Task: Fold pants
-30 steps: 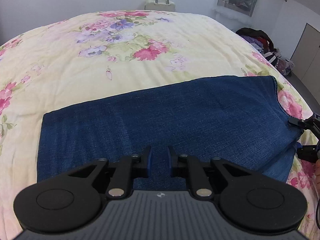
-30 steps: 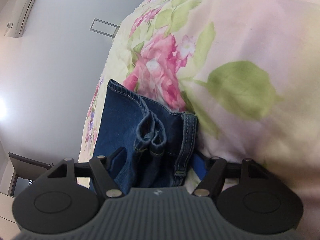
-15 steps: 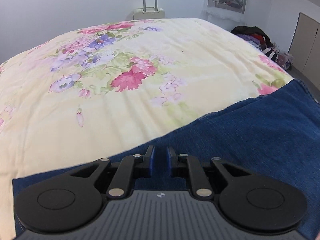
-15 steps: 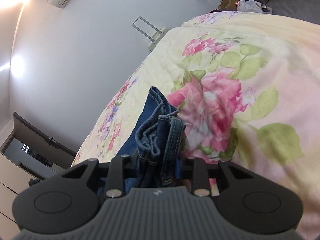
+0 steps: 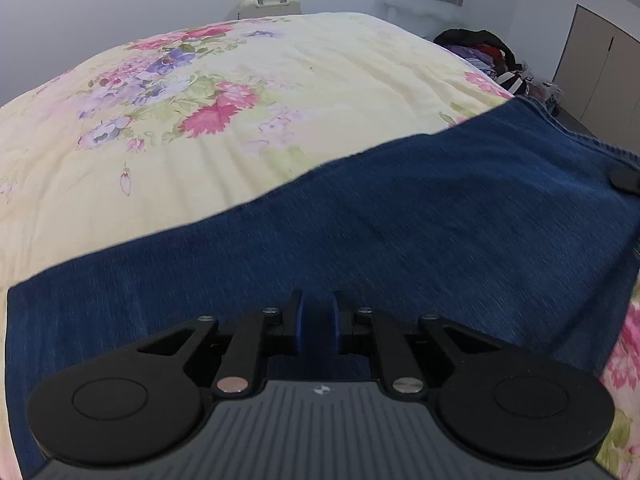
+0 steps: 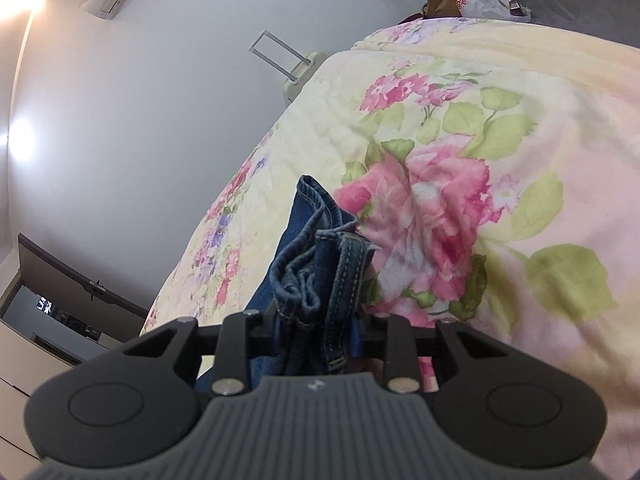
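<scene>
Between the fingers of the left gripper (image 5: 318, 320) a narrow strip of blue denim shows, the two black fingers drawn close together and pinching the near edge of the pants (image 5: 400, 232). From there the jeans spread away as a broad, flat band of dark blue cloth lying across the flowered quilt (image 5: 240, 92), running from the left side of the view up toward the right, where a stitched hem shows. At that far right edge a small black part of the right gripper (image 5: 624, 179) touches the denim. In the right wrist view, the right gripper (image 6: 316, 328) is clamped on a bunched fold of the pants (image 6: 320, 264), with several layers and a thick seamed band with pale stitching standing up between its fingers; the cloth beyond them rises over the quilt (image 6: 500, 208) with its large pink roses and green leaves. Past the bed stand a cream suitcase (image 5: 270, 6) against the white wall and a heap of clothes (image 5: 484, 50) on the floor.
</scene>
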`<state>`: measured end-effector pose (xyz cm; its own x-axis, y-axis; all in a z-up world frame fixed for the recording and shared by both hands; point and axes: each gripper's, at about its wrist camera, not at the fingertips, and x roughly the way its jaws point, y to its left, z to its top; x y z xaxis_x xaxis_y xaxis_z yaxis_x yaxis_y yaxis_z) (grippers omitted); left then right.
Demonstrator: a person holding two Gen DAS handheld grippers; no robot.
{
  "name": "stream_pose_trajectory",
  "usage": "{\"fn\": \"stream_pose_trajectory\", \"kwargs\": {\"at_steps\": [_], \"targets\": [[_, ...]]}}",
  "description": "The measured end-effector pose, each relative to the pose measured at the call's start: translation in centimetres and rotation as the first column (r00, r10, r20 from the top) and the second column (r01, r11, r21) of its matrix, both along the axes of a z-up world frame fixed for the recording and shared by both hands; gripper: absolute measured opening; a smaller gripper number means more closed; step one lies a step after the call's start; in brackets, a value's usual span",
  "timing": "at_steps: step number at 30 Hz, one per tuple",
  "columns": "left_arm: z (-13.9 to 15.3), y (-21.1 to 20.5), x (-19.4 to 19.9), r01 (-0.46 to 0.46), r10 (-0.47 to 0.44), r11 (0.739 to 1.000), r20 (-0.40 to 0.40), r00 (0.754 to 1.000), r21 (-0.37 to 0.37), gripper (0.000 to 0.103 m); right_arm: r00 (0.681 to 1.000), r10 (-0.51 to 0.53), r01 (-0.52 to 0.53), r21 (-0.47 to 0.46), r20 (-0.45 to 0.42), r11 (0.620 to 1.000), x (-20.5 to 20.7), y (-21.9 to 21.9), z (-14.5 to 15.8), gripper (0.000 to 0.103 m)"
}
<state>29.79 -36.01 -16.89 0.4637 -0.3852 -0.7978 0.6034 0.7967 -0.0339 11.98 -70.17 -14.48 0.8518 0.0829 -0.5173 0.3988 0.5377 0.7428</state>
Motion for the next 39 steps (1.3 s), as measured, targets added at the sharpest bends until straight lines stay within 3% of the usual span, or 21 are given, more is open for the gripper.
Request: {"fn": "stream_pose_trajectory", "kwargs": {"at_steps": [8, 10, 12, 19, 21, 28, 34, 39], "targets": [[0.6, 2.4, -7.2, -0.038, 0.028, 0.992, -0.079, 0.997, -0.118, 0.009, 1.000, -0.004, 0.004, -0.055, 0.000, 0.998, 0.6, 1.7, 2.3, 0.025], [0.0, 2.4, -8.3, -0.038, 0.022, 0.992, -0.122, 0.992, -0.123, 0.009, 1.000, 0.002, -0.002, -0.073, -0.005, 0.997, 0.6, 2.1, 2.9, 0.025], [-1.0, 2.3, -9.2, -0.046, 0.035, 0.994, -0.104, 0.994, -0.102, 0.009, 1.000, 0.006, -0.006, -0.087, -0.007, 0.996, 0.6, 2.5, 3.4, 0.025], [-0.4, 4.2, -10.6, -0.056, 0.036, 0.988, -0.144, 0.989, -0.141, 0.010, 1.000, 0.008, -0.010, -0.118, -0.014, 0.993, 0.8, 3.9, 4.8, 0.025], [-0.2, 5.2, -10.9, -0.052, 0.019, 0.985, -0.198, 0.980, -0.165, 0.009, 1.000, 0.014, -0.016, -0.137, -0.020, 0.990, 1.1, 4.3, 5.5, 0.025], [2.2, 10.2, -12.4, -0.036, -0.024, 0.972, -0.247, 0.969, -0.234, 0.010, 0.998, 0.062, -0.059, -0.260, 0.003, 0.964, 2.2, 8.4, 10.0, 0.025], [6.4, 17.0, -10.9, -0.133, 0.097, 0.955, -0.146, 0.985, -0.267, 0.012, 0.992, 0.123, -0.119, -0.414, -0.018, 0.902, 4.1, 14.8, 14.5, 0.025], [9.1, 23.0, -8.8, -0.262, 0.262, 0.928, -0.035, 0.964, -0.266, 0.014, 0.980, 0.183, -0.193, -0.591, -0.076, 0.783, 6.3, 22.2, 17.1, 0.025]]}}
